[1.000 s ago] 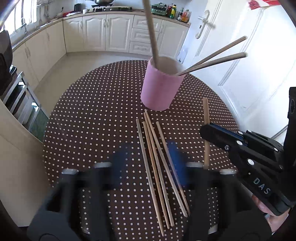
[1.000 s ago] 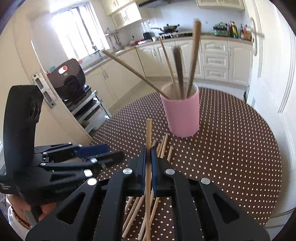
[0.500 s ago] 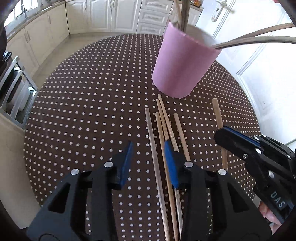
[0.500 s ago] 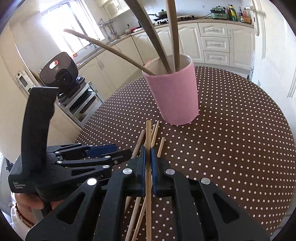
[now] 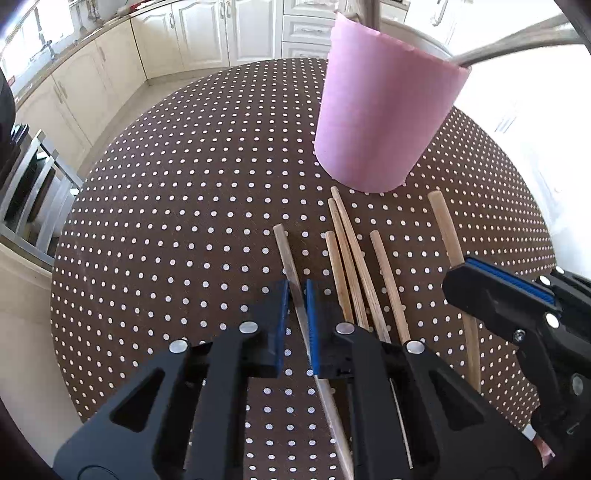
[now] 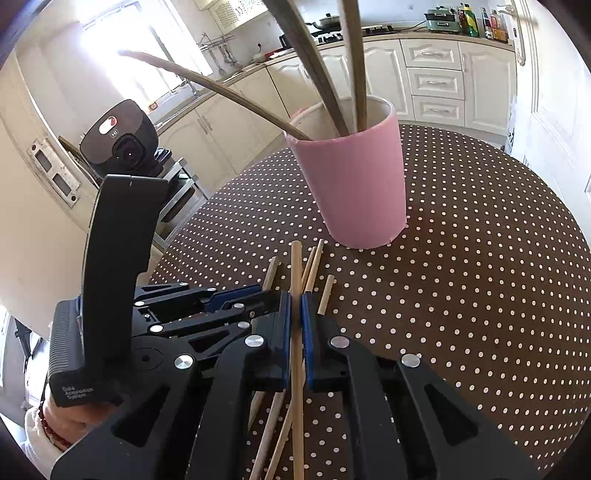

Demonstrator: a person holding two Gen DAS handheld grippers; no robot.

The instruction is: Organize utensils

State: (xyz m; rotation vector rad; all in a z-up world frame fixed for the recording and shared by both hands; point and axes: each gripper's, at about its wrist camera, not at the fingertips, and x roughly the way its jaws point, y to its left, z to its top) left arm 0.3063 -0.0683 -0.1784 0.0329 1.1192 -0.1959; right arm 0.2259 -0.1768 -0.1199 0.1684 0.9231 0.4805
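A pink cup (image 5: 384, 122) stands on the dotted brown table (image 5: 184, 184) with long wooden utensils (image 6: 358, 74) leaning out of it. Several loose chopsticks (image 5: 351, 251) lie in front of the cup. My left gripper (image 5: 295, 295) is down at the table, its jaws closing, the blue pads pressing on the leftmost chopstick (image 5: 282, 243). My right gripper (image 6: 294, 306) is shut on another chopstick (image 6: 295, 266), which points toward the cup (image 6: 354, 188). In the left wrist view that gripper (image 5: 498, 291) and its chopstick (image 5: 445, 229) are at the right.
The round table's edge curves close on the left, above a metal rack (image 5: 29, 184). White kitchen cabinets (image 5: 207, 33) line the far wall, and a white door (image 6: 554, 110) is at the right. A hand (image 6: 66, 417) holds the left gripper (image 6: 236, 299).
My left gripper came down toward the table and nearer the cup, and its open jaws closed on the leftmost chopstick. The right gripper moved a little nearer the cup, still holding its chopstick.
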